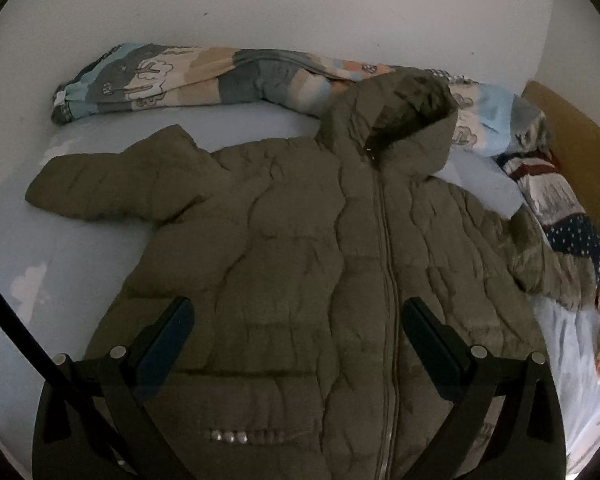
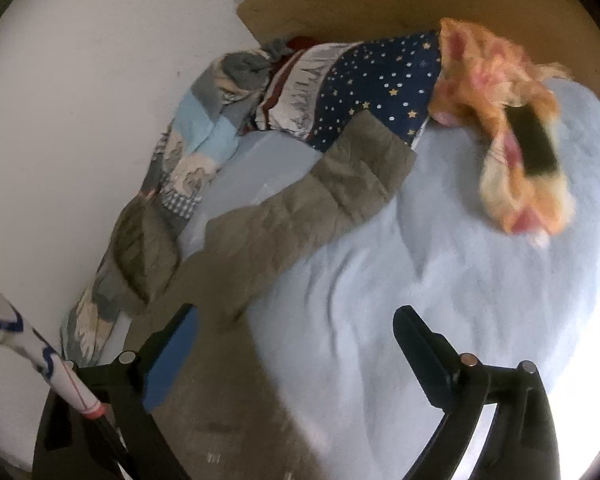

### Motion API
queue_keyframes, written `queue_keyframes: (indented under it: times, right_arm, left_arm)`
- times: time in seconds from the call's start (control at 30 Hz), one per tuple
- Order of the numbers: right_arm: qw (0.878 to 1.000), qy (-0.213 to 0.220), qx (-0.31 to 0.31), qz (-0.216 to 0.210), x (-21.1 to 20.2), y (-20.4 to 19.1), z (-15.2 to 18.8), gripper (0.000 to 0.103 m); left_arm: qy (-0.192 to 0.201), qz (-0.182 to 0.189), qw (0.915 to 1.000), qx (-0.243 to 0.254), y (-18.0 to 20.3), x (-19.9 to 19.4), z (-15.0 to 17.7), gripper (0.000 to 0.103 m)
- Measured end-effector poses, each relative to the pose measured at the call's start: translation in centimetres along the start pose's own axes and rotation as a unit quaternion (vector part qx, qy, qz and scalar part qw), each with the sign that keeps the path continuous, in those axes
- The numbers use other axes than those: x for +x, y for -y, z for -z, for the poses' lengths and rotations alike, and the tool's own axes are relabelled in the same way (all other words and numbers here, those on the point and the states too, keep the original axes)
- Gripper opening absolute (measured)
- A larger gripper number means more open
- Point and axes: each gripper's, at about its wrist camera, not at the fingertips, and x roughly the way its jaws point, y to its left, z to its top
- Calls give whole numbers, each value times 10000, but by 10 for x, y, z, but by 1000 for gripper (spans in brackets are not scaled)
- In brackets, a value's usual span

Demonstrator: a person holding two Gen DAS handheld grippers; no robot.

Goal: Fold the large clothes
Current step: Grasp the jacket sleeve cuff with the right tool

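here, in the left wrist view, the left gripper (image 1: 298, 320) hangs over the lower front of the puffer jacket (image 1: 300, 248), its black fingers (image 1: 168, 332) spread wide with nothing pinched between them. the jacket is olive, quilted and puffy, zipped down the middle, hood up top, lying flat on a pale blue bed sheet (image 1: 40, 264); a rolled patterned quilt (image 1: 188, 76) lies along the white wall. in the right wrist view, blurred, the right gripper (image 2: 296, 328) also stands wide apart and empty, over the jacket's edge and the sheet. one sleeve (image 2: 324, 196) stretches toward a starry navy pillow (image 2: 380, 76), beside a fluffy orange cloth (image 2: 496, 80).
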Motion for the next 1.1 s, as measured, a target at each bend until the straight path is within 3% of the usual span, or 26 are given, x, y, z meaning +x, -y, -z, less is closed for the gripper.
queue_keyframes:
  times: [0.27,0.43,0.53,0.63,0.7,0.73,0.8,1.1]
  right_arm:
    - [9945,128,967,391,91,62,-71,84]
    - [9904,318,1198,618,123,88,-98,82]
    - [9900,184,1235,650,144,99,-107,79]
    - [9887,120,1363,620,162,109,-110,66]
    - [9887,-11,1399,539,172,113,-109,35]
    - [9890,59,1372,547,171,113,-107,33]
    - [9897,276,1334,450,160,110,-106,20]
    - [9889,1094,991,192,69,61,-124,17]
  left_arm:
    - [-99,-39,9999,14,3,13,-1,103]
    - [-24,-128,9997,188,10,18,1,103]
    - [-20,-156,9995,278,14,21,3,103]
    - [-38,-178,9991,375,19,24,4,103]
    - [-29,-181,9989,423,22,25,4,103]
    - [-25,-179,9988,445,23,25,5,103]
    - [-9,-192,9986,498,24,24,6,103]
    - [229,-188,9985,456,12,3,4,103]
